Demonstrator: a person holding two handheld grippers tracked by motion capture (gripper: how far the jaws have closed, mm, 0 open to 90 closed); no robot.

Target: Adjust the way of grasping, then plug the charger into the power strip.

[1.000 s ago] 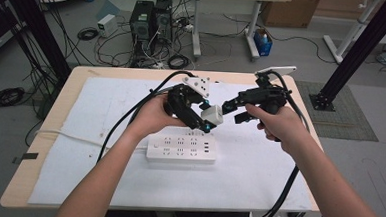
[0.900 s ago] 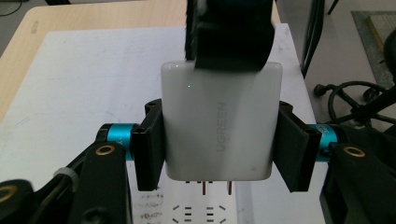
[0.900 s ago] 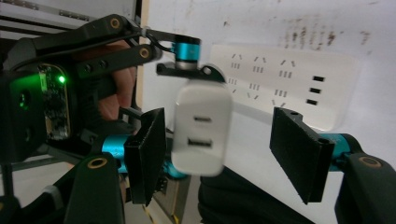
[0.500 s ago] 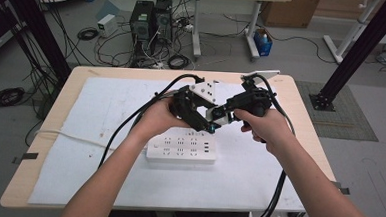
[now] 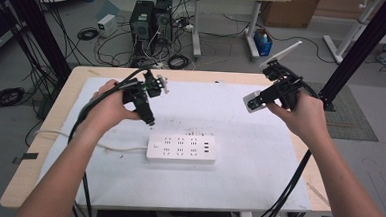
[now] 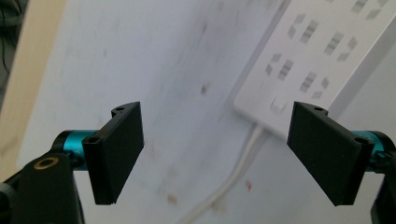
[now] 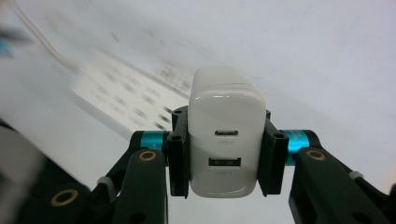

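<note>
Above the table, right hand-held gripper clamping charger

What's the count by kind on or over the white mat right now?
Power strip: 1
USB charger: 1, clamped in the right gripper
Grippers: 2, the left gripper open with nothing between its jaws
Total: 4

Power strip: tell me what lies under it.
The power strip lies flat on the white mat that covers the wooden table. Its white cord leaves its left end. Its underside is hidden.
</note>
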